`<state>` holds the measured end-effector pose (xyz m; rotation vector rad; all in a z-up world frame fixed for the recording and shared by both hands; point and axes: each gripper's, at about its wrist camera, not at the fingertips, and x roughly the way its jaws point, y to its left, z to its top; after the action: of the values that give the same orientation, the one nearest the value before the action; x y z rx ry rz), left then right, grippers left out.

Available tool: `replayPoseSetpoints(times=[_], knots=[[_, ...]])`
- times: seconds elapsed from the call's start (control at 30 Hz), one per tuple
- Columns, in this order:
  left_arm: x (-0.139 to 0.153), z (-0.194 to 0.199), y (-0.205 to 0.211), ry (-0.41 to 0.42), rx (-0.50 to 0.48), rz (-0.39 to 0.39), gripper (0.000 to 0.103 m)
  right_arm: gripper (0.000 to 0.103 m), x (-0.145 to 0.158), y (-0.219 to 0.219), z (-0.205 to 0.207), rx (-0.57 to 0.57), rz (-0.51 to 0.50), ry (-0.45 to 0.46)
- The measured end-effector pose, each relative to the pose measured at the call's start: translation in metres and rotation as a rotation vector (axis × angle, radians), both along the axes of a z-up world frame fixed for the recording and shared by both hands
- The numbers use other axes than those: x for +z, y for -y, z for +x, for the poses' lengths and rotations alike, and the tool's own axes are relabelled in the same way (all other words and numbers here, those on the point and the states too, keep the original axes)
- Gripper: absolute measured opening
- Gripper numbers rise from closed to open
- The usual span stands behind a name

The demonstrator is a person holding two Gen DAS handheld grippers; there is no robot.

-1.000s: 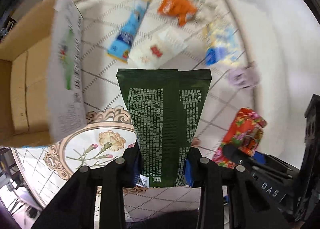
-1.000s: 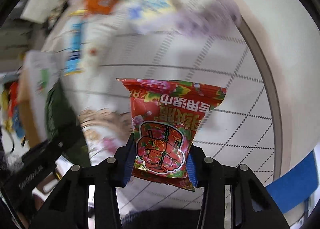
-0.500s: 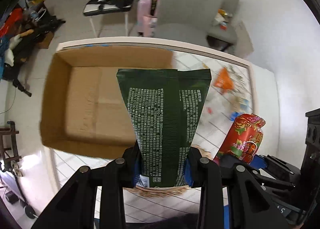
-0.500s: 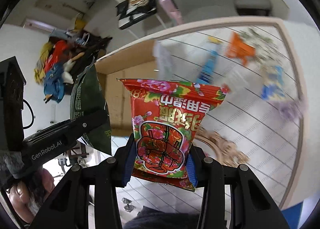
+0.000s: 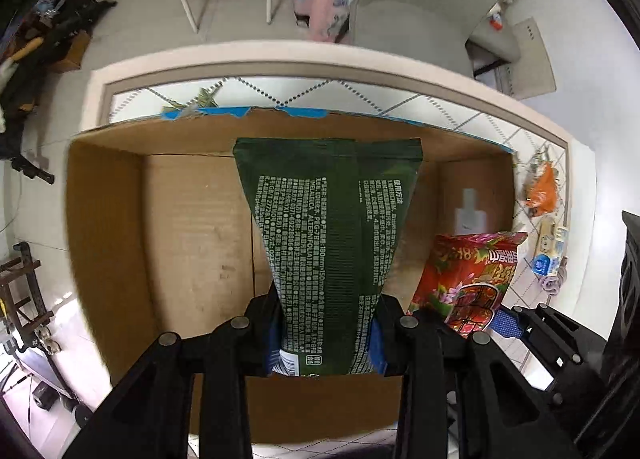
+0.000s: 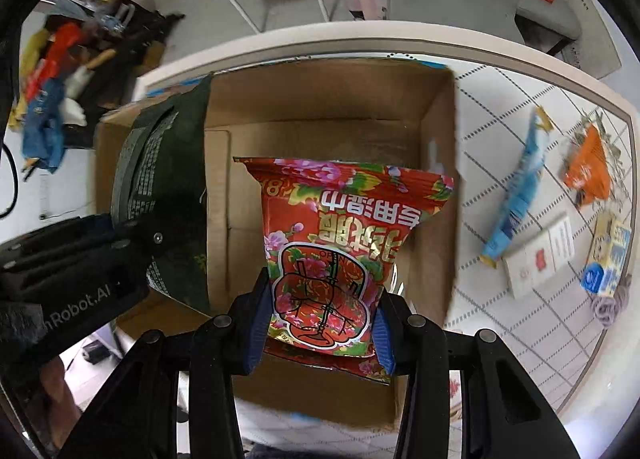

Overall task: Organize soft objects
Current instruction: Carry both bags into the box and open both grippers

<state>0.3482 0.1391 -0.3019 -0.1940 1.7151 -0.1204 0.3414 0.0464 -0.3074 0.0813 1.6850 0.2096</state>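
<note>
**Two pouches hanging over the open carton**

Left wrist view: the left gripper (image 5: 326, 333) is clamping the lower end of a dark green wet-wipe pouch (image 5: 328, 227), its blue-padded fingers (image 5: 273, 343) pressing in from both sides. The pouch is hanging above the floor of the cardboard box (image 5: 192, 219), which is showing bare brown board beneath it. To the right, the red floral wipe pack (image 5: 472, 275) is sitting over the box's right side. To place the green pouch well, I judge that it should be lowered towards the box floor before the fingers part, so that it lands flat instead of tipping onto an edge.

Right wrist view: the right gripper (image 6: 320, 333) is pinching the red floral wipe pack (image 6: 340, 251) near its bottom seam, over the box's interior close to the right wall (image 6: 438, 195). The green pouch (image 6: 168, 195) is occupying the left half, so the red pack should go down on the right, kept apart from its neighbour. On the patterned tabletop (image 6: 520, 339) beyond, a blue sachet (image 6: 516, 191), an orange packet (image 6: 588, 167), a white tissue pack (image 6: 540, 259) and a yellow-blue pack (image 6: 608, 259) are waiting to be collected.
</note>
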Motion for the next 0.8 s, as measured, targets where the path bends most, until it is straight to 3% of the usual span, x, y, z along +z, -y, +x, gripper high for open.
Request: replayPoseSetpoints(times=[0.33,0.43,0.53,0.6,0.67,0.73,0.8], knots=[[-0.062,0.016,-0.005,-0.13,0.004,-0.078,0.032,0.046,-0.049,-0.012,0.023,-0.009,-0.064,-0.041],[-0.07,0.018,-0.007,-0.139,0.025,-0.056,0.034,0.048,-0.058,-0.012,0.022,-0.013,-0.057,-0.053],[-0.075,0.02,-0.005,-0.156,0.018,-0.048,0.038,0.059,-0.057,-0.015,0.02,-0.011,-0.069,-0.051],[-0.071,0.019,-0.004,-0.149,0.011,-0.025,0.04,0.061,-0.055,-0.016,0.018,-0.007,-0.063,-0.055],[-0.064,0.017,-0.004,-0.129,-0.001,0.006,0.05,0.065,-0.052,-0.017,0.015,-0.001,-0.064,-0.058],[-0.054,0.012,-0.005,-0.111,-0.006,0.032,0.07,0.072,-0.043,-0.02,0.009,0.013,-0.078,-0.056],[-0.042,0.005,-0.007,-0.095,-0.013,0.058,0.076,0.083,-0.036,-0.02,0.002,0.029,-0.099,-0.043]])
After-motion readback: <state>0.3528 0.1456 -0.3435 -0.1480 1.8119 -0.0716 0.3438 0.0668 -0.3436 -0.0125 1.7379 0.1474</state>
